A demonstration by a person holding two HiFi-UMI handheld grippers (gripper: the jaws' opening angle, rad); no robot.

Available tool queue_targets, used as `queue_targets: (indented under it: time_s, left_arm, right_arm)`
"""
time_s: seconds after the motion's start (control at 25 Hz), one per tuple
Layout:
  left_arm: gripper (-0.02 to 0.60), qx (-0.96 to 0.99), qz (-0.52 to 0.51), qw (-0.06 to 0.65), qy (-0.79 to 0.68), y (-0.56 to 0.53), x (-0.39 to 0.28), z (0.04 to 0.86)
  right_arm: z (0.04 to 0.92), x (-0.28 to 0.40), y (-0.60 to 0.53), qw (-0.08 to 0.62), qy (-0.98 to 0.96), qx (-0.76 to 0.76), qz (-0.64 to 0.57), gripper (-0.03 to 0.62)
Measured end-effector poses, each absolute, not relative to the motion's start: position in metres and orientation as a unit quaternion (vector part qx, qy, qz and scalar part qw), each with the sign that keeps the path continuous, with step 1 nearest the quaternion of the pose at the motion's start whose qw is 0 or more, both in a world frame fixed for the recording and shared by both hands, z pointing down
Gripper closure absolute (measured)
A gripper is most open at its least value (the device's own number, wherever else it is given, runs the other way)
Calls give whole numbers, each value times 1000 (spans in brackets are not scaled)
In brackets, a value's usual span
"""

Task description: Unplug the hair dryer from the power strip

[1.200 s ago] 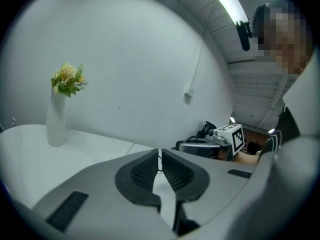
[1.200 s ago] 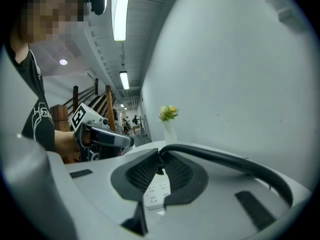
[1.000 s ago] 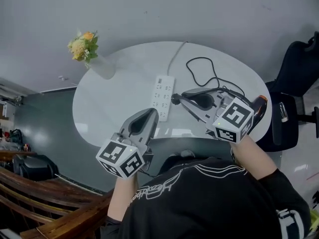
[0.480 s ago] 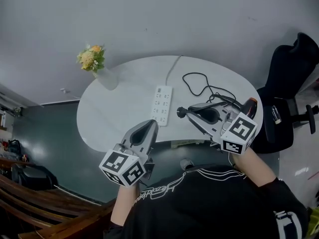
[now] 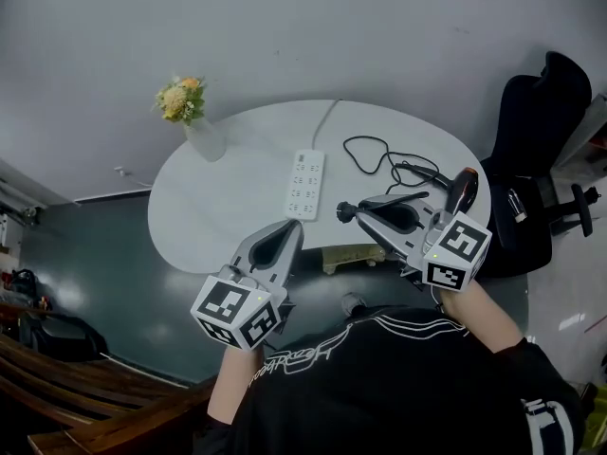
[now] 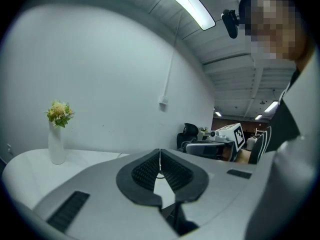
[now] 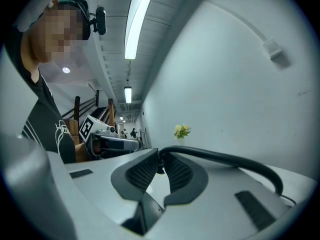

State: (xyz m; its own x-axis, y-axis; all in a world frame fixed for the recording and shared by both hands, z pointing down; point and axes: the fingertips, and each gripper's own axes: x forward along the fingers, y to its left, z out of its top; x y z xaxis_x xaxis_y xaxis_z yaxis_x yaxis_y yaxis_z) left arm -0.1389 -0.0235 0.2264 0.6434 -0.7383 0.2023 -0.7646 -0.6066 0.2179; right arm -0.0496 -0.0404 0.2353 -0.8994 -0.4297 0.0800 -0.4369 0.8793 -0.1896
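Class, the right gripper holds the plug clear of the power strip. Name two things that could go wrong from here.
The hair dryer lies near the right edge of the table; pulling the plug away could tug the cord and drag it off. The right gripper pinches the plug only at its tips; it might slip.

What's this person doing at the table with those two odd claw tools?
A person holds a claw tool in each hand. The right claw grips the plug of the hair dryer, and the plug is out of the white power strip on the table. The dryer lies by the table's right edge. The left claw is shut, empty.
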Motion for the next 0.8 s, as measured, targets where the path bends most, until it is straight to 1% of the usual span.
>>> queue_targets:
  time_s: [0.8]
  left_arm:
    - [574, 897, 50, 147, -414, 14, -152, 238]
  right_arm:
    - [245, -52, -15, 1, -958, 254, 134, 568]
